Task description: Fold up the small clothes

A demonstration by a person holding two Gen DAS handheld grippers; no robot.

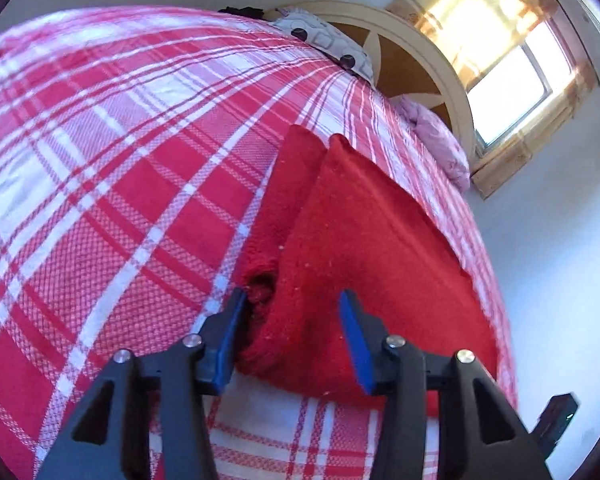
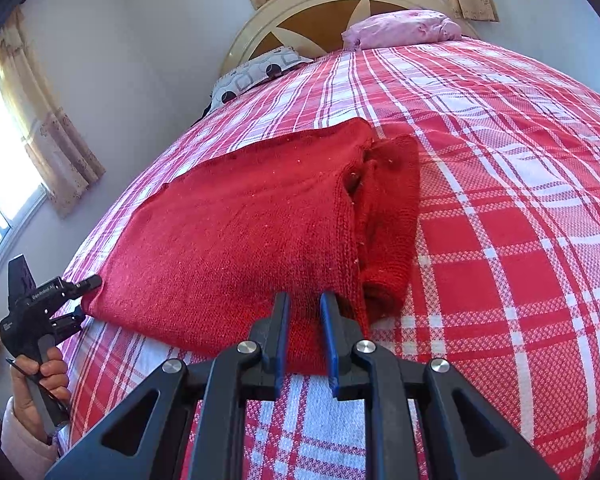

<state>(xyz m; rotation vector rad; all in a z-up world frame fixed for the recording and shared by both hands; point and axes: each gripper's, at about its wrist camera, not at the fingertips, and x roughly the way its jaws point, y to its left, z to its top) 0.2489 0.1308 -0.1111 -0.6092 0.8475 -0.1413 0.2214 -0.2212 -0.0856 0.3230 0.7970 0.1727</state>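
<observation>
Small white print on side of left gripper [image 2: 85, 297] body, possibly "GenRobot AI", too tiny to confirm. 2nd smaller white mark lower on same body, unreadable. Nothing else legible.

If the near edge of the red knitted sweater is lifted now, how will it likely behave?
The red sweater will probably go floppy and drape, since its folded layers already sag over the checked bedspread. The tucked sleeve lies loose and may slip out. The knit looks thick and coarse, so it likely resists sliding.
</observation>
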